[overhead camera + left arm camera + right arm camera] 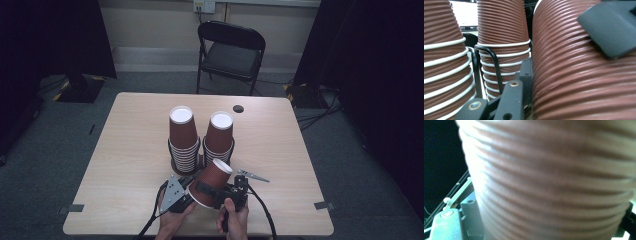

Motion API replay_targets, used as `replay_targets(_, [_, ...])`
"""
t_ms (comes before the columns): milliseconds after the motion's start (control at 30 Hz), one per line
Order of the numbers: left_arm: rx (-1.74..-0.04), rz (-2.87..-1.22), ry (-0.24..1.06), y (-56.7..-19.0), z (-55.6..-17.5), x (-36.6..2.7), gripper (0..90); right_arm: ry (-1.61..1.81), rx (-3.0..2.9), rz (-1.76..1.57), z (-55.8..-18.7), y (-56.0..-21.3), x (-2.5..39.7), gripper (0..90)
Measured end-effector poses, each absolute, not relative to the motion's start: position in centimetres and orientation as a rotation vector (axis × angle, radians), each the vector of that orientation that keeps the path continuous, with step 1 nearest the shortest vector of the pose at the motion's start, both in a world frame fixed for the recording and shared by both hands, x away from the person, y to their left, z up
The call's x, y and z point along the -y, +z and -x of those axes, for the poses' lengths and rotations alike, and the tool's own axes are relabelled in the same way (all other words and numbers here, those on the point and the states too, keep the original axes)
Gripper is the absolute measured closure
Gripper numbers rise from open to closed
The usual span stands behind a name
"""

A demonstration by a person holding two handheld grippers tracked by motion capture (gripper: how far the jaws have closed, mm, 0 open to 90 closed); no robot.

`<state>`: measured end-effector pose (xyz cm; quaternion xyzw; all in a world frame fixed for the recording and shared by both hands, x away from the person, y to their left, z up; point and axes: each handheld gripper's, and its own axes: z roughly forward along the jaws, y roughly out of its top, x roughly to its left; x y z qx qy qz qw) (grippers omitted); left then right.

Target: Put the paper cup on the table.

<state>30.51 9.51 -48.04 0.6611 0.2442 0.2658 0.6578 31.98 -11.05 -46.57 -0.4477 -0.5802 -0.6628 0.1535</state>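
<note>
Left tool (186,192): near edge of the tabletop, held in the person's left hand (172,220); a grey three-cornered plate on top; it sits against the left side of the tilted cup; whether its jaws are closed on the cup cannot be told.
Left stack (183,142): upside-down ribbed brown paper cups with white rims, upright in a black wire holder (495,65), at the tabletop's middle.
Right stack (218,137): a like stack, just beside the left one, in the same holder.
Tilted cup (212,181): a single ribbed brown paper cup, white base pointing far and right, open mouth toward the person, lifted just near of the stacks.
Right tool (220,192): held in the right hand (232,220); its black jaw lies across the cup's wall, gripping it.
Tabletop (125,150): pale wood.
Chair (230,52): black folding chair beyond the far edge.
</note>
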Motion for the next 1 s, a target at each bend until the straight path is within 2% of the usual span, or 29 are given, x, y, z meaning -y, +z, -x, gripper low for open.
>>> replay_targets(367, [-0.574, -1.484, 0.556, -47.9, -30.6, -10.1, 82.2, -1.961, 1.693, 1.286, -32.0, -46.1, 11.1, 10.0])
replay_targets(800, [-0.612, -1.452, 0.502, -47.8, -30.5, -10.3, 83.6, -1.971, 1.739, 1.284, -32.3, -45.4, 11.1, 8.0])
replay_targets(1000, [-0.608, -1.462, 0.469, -47.9, -30.2, -10.6, 84.3, -1.979, 1.705, 1.327, -32.6, -45.0, 11.5, 10.5])
